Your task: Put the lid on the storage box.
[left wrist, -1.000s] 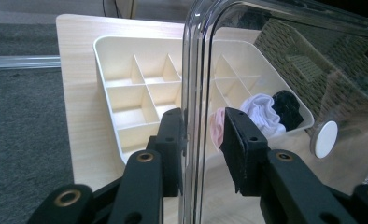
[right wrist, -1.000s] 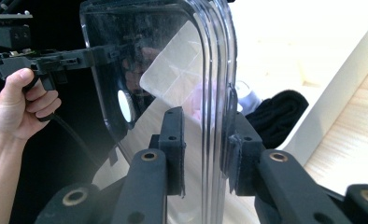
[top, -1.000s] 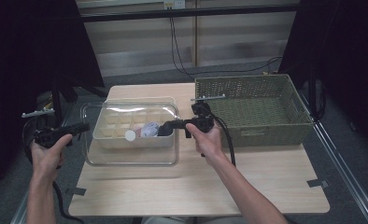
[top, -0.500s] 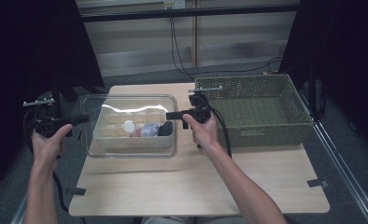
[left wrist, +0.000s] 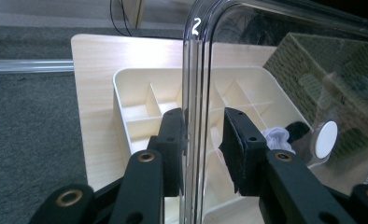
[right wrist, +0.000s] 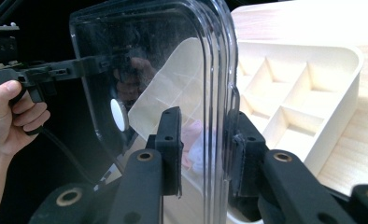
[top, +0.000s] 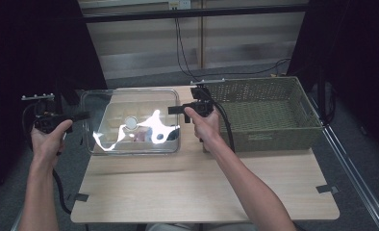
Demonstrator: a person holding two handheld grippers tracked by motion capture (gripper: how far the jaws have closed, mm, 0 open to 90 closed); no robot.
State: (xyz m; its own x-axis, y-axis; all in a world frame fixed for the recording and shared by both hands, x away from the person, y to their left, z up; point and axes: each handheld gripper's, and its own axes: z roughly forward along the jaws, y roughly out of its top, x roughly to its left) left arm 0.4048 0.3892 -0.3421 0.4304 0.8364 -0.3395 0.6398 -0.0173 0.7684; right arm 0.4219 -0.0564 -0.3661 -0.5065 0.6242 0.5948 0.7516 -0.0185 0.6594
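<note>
A clear plastic lid (top: 130, 122) with a white round knob (top: 130, 122) hangs tilted above a cream compartment tray (left wrist: 126, 79), held at both short ends. My left gripper (top: 84, 115) is shut on the lid's left rim (left wrist: 195, 70), one jaw on each side of it (left wrist: 203, 119). My right gripper (top: 172, 110) is shut on the lid's right rim (right wrist: 219, 70), which stands upright between its jaws (right wrist: 203, 116). Through the lid I see white and black cloth pieces (left wrist: 278, 136) in the tray, and something pink (right wrist: 191, 135). The tray (right wrist: 350, 56) rests on the table.
A green woven basket (top: 269, 110) stands at the back right of the wooden table (top: 202, 192), close to my right hand. Cables trail from both grippers. The floor lies beyond the table's left edge, under my left hand.
The lid has come up off the tray and tipped so its top faces the camera, with glare across it. Both hands have risen with it and shifted slightly left.
</note>
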